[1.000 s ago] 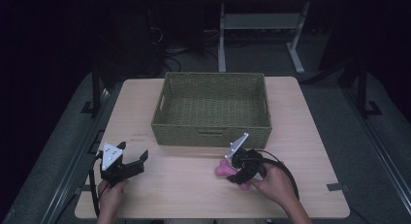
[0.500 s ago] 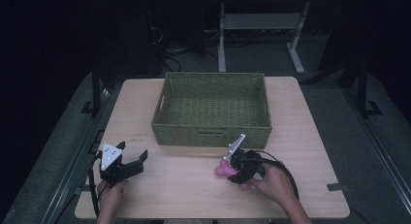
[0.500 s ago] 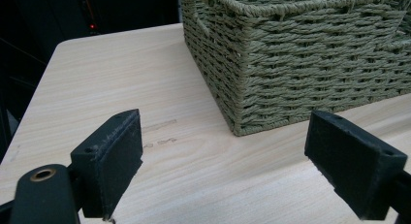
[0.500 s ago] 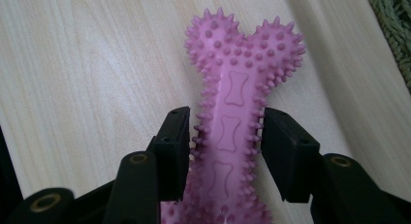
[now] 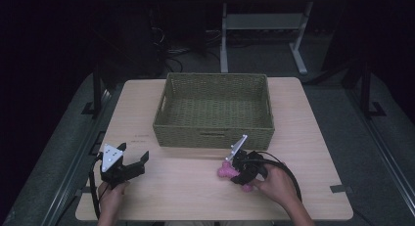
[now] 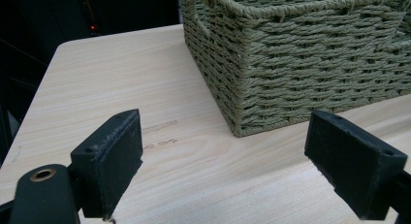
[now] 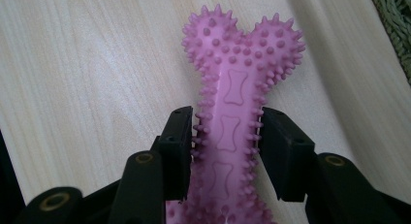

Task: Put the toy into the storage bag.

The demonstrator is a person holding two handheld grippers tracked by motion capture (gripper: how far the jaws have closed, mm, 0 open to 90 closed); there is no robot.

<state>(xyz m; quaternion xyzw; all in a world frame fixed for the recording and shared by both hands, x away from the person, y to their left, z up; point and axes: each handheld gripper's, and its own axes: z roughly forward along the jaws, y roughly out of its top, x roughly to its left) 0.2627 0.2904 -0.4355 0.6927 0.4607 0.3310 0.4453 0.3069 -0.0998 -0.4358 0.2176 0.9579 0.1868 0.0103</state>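
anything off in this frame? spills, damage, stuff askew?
Nothing stands out. The woven basket sits square on the table and looks intact and empty. The right gripper is shut on the pink spiky bone toy across its shaft. The left gripper is open above bare wood.

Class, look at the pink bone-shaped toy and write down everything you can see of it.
The pink bone toy looks like soft rubber, with small spikes all over and three little bone outlines pressed along its shaft. Its two-lobed end points away from the right tool, whose jaws clamp the shaft from both sides. It sits low over the table, just in front of the basket.
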